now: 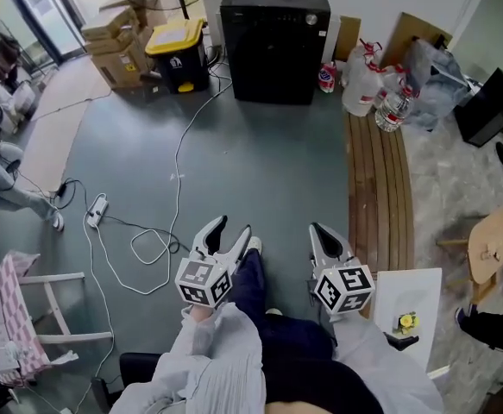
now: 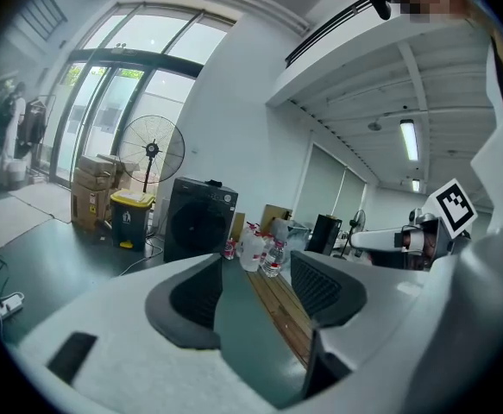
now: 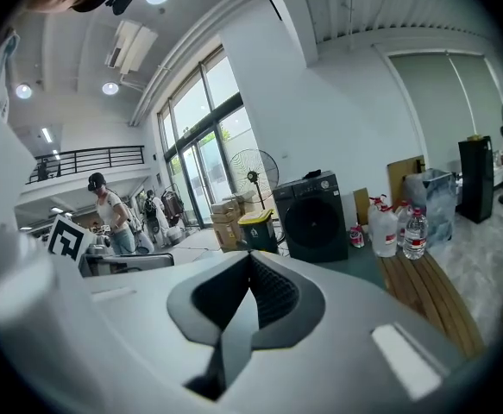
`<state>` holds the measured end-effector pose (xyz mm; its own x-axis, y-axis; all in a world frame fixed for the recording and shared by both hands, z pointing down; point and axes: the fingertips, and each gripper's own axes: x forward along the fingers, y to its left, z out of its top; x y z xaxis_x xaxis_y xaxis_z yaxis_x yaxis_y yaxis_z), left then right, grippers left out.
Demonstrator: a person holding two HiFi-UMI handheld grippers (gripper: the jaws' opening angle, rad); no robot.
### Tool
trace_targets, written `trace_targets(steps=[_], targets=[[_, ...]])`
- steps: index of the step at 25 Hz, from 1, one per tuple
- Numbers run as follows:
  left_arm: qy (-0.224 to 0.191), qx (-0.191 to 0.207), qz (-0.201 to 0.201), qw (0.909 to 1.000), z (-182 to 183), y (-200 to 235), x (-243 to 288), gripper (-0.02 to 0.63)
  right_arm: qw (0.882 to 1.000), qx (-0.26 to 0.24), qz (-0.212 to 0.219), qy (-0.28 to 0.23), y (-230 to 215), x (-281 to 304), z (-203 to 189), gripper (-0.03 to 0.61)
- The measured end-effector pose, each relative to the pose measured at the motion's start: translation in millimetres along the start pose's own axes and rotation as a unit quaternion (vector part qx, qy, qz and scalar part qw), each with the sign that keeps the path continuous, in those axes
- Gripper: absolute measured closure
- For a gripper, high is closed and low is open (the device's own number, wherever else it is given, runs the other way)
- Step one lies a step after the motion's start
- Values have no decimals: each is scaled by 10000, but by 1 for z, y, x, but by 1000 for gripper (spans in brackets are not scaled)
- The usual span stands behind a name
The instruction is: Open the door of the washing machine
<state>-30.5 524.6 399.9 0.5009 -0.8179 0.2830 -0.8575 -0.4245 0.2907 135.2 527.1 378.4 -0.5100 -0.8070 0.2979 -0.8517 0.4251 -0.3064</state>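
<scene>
The black front-loading washing machine (image 1: pixel 275 43) stands against the far wall with its round door closed; it also shows far off in the left gripper view (image 2: pixel 201 218) and the right gripper view (image 3: pixel 313 218). Both grippers are held low in front of the person, several steps short of the machine. My left gripper (image 1: pixel 231 228) has its jaws spread apart with nothing between them (image 2: pixel 253 266). My right gripper (image 1: pixel 318 229) has its fingertips together and holds nothing (image 3: pixel 251 261).
A yellow-lidded bin (image 1: pixel 178 54) and cardboard boxes (image 1: pixel 117 46) stand left of the machine. Water bottles (image 1: pixel 367 84) sit at the far end of a wooden bench (image 1: pixel 380 188) on the right. White cables (image 1: pixel 147 248) and a power strip (image 1: pixel 96 210) lie on the floor at left.
</scene>
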Motion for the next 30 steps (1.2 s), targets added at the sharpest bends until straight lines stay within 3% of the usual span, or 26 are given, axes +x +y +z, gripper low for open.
trace_targets(steps=[14,23,30], targets=[[-220,104,-291,9993,105,132,128,373,9998,-174,-107,-54,-23,188,80,569],[84,8,-303,9995,105,173,156,373,9995,-174,-233,78,-38,240,95,569],[69,-43,-130,9999,122,208,201,373,9994,-224,-104,232,-65,301,114,569]])
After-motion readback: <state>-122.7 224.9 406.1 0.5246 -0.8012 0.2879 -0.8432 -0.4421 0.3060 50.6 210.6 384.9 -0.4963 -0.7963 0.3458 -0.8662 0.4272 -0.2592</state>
